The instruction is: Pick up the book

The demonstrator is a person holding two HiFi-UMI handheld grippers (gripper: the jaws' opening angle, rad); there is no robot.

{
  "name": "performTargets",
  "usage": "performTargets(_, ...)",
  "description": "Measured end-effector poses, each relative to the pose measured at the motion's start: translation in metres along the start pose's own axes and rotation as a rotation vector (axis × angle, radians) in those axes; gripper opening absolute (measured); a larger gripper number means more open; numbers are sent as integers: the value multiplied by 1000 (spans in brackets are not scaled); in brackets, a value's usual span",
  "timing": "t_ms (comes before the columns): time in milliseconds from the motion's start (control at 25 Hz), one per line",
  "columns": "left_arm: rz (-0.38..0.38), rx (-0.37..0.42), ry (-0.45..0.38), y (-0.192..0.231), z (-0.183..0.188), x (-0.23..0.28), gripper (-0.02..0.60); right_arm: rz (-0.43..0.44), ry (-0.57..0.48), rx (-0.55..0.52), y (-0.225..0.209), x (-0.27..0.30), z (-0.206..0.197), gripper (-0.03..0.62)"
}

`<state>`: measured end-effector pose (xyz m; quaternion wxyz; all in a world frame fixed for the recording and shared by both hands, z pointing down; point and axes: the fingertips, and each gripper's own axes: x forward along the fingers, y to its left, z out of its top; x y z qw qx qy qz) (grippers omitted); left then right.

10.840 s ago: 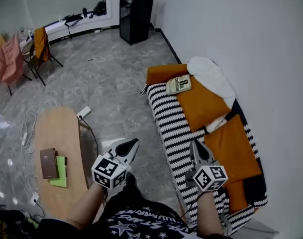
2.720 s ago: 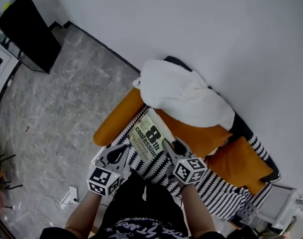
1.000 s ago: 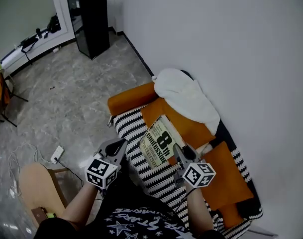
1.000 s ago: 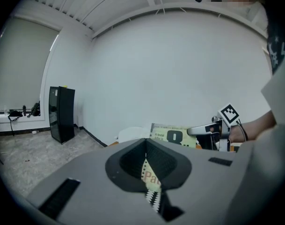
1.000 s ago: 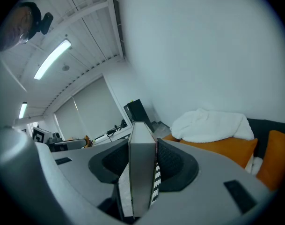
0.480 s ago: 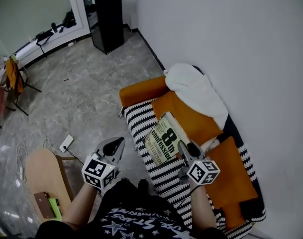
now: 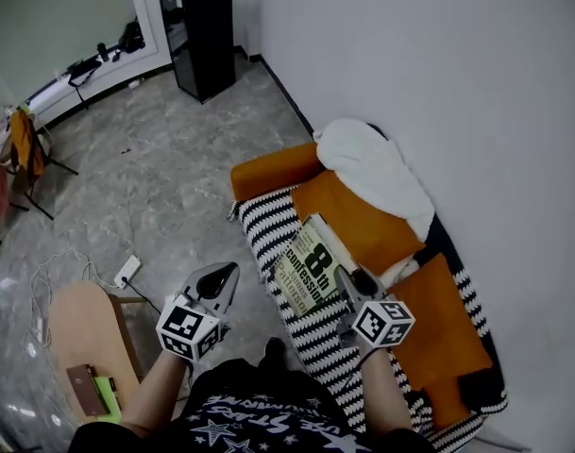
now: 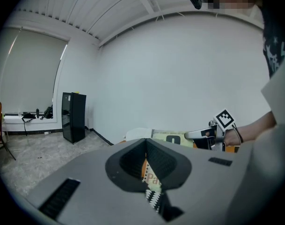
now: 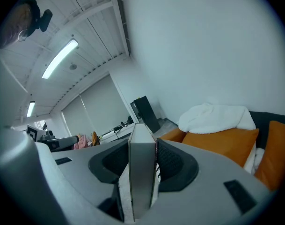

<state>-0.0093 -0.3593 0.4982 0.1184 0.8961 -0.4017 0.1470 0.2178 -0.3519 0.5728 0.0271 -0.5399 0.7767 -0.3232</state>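
Note:
The book, cream with a large black "8" on its cover, hangs tilted above the sofa's striped throw. My right gripper is shut on the book's lower right edge. In the right gripper view the book stands edge-on, with both pads of my right gripper pressed on it. My left gripper is over the floor left of the sofa, apart from the book and shut on nothing. In the left gripper view my left gripper has its tips together, and beyond them are the book and the right gripper.
The sofa has a black-and-white striped throw, orange cushions and a white blanket against the wall. A black cabinet stands at the back. A wooden table with two small books is at lower left.
The book has stayed in my right gripper, which has drifted slightly along the sofa with it. My left gripper has shifted a little over the floor, still shut.

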Motion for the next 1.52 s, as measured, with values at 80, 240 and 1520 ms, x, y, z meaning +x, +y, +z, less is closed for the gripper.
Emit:
performTargets(80,-16,3,-11,2,1,-10,8,-6,-10,-7,13,-1,-3,181)
performTargets(240,-35,22,-20,10,1,-33,8,-18,-29,-7,40,-5,-12,181)
performTargets(1520,-241,42,-31,10,-47,-192,6,-105,-58,-63,209,-100,-113,181)
